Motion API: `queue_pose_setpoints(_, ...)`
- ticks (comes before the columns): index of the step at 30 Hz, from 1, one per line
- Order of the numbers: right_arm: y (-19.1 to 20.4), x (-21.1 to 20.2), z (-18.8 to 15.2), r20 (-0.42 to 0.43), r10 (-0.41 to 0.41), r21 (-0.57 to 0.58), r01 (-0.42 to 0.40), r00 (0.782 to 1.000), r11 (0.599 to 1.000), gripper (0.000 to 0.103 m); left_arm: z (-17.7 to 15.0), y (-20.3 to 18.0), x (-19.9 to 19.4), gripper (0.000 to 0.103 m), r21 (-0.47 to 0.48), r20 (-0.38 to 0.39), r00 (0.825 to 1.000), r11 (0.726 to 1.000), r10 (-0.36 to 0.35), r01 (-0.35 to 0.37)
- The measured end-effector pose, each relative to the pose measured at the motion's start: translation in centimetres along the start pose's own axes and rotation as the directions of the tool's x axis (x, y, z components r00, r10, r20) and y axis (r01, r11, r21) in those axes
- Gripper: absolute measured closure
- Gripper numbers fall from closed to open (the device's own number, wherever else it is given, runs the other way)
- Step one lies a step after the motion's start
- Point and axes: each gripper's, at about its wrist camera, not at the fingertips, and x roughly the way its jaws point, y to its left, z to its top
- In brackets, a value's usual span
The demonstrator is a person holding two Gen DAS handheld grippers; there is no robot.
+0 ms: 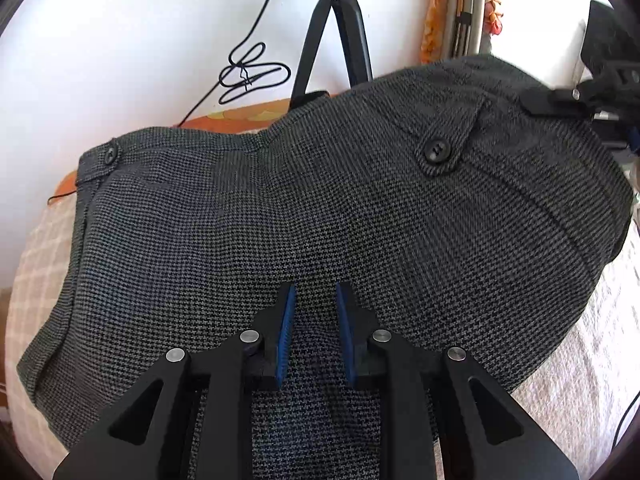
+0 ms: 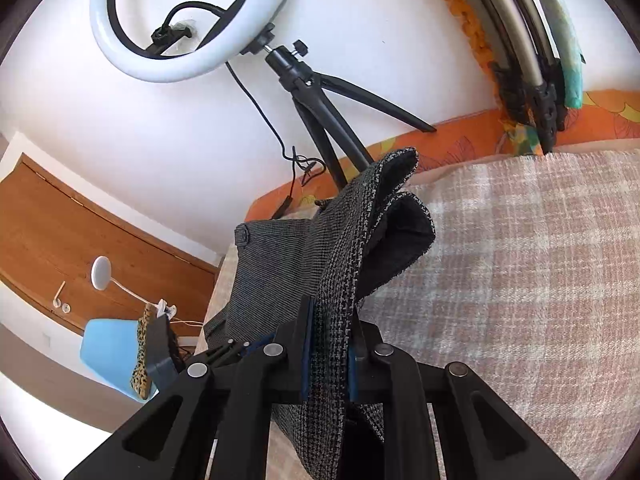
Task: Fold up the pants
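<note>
Dark grey houndstooth pants [image 1: 320, 200] lie spread over a checked blanket [image 1: 580, 360], waistband at the far side, with a black button [image 1: 438, 148] on a pocket flap. My left gripper [image 1: 316, 296] is shut on a fold of the cloth, which runs up between its blue pads toward the camera. My right gripper [image 2: 330, 312] is shut on another part of the pants [image 2: 360, 220] and holds it lifted off the blanket [image 2: 520, 260], the cloth's end flopping over above the jaws. In the left wrist view the right gripper [image 1: 536, 102] shows at the pants' far right edge.
A ring light [image 2: 192, 20] on a black tripod [image 2: 320, 120] stands by the white wall behind the bed, its cable [image 1: 252, 72] dangling. An orange patterned sheet [image 2: 460, 136] edges the bed. Left of the bed are a blue chair [image 2: 112, 352] and a wooden door [image 2: 80, 232].
</note>
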Motion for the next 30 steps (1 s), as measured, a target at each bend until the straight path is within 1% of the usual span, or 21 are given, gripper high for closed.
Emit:
queue_pose_setpoints(1, 0.8, 0.1, 0.1, 0.000, 0.003, -0.010, -0.003, 1.000, 1.000, 0.092, -0.2, 0.0, 0.0, 0.084, 0.008, 0.013, 1.000, 1.000, 0.000, 0.000)
queue_pose_setpoints(3, 2.5, 0.3, 0.4, 0.004, -0.004, -0.035, 0.004, 1.000, 0.999, 0.092, -0.2, 0.2, -0.5, 0.084, 0.003, 0.011, 1.000, 1.000, -0.008, 0.008)
queue_pose_setpoints(6, 4.7, 0.6, 0.7, 0.008, -0.002, -0.058, 0.002, 1.000, 0.998, 0.092, -0.7, 1.6, -2.7, 0.084, -0.050, 0.081, 0.997, 0.999, 0.017, -0.013)
queue_pose_setpoints(7, 5.4, 0.7, 0.8, 0.009, -0.003, -0.068, 0.003, 1.000, 0.998, 0.092, -1.0, 2.2, -3.4, 0.084, -0.061, 0.093, 0.995, 0.998, 0.020, -0.014)
queue_pose_setpoints(9, 7.0, 1.1, 0.9, 0.008, -0.009, -0.090, 0.010, 1.000, 0.996, 0.092, -1.8, 3.2, -4.6, 0.084, -0.066, 0.109, 0.992, 0.997, 0.057, -0.050)
queue_pose_setpoints(12, 9.0, 2.0, 1.0, 0.008, -0.018, -0.122, 0.019, 1.000, 0.992, 0.092, -3.6, 4.9, -5.4, 0.084, -0.073, 0.097, 0.990, 0.993, 0.101, -0.094)
queue_pose_setpoints(14, 10.5, 3.0, 1.1, 0.011, -0.025, -0.146, 0.027, 1.000, 0.989, 0.092, -4.5, 6.1, -5.2, 0.084, -0.088, 0.060, 0.994, 0.993, 0.088, -0.083)
queue_pose_setpoints(16, 11.9, 4.1, 1.2, 0.007, -0.025, -0.161, 0.026, 1.000, 0.987, 0.092, -5.2, 7.0, -5.1, 0.084, -0.121, 0.042, 0.997, 0.991, 0.063, -0.057)
queue_pose_setpoints(17, 12.6, 4.8, 1.2, 0.004, -0.030, -0.175, 0.030, 1.000, 0.984, 0.093, -5.7, 8.0, -5.9, 0.084, -0.136, 0.057, 0.997, 0.990, 0.054, -0.046)
queue_pose_setpoints(19, 14.3, 6.1, 1.1, -0.005, -0.049, -0.212, 0.047, 0.999, 0.976, 0.093, -6.0, 9.0, -7.6, 0.084, -0.162, 0.105, 0.992, 0.986, 0.064, -0.047)
queue_pose_setpoints(22, 16.5, 8.2, 1.1, -0.024, -0.069, -0.246, 0.061, 0.997, 0.967, 0.093, -6.3, 10.6, -9.6, 0.083, -0.195, 0.144, 0.986, 0.980, 0.078, -0.049)
queue_pose_setpoints(25, 18.3, 10.5, 1.0, -0.039, -0.085, -0.276, 0.071, 0.996, 0.958, 0.094, -7.0, 12.3, -10.9, 0.083, -0.223, 0.157, 0.984, 0.973, 0.086, -0.049)
queue_pose_setpoints(28, 19.5, 13.1, 0.4, -0.067, -0.111, -0.303, 0.085, 0.992, 0.949, 0.094, -8.1, 13.9, -11.8, 0.083, -0.253, 0.165, 0.979, 0.965, 0.120, -0.075)
queue_pose_setpoints(30, 20.2, 15.1, -0.1, -0.087, -0.133, -0.324, 0.098, 0.987, 0.941, 0.094, -8.8, 15.3, -12.5, 0.083, -0.282, 0.172, 0.978, 0.957, 0.120, -0.068)
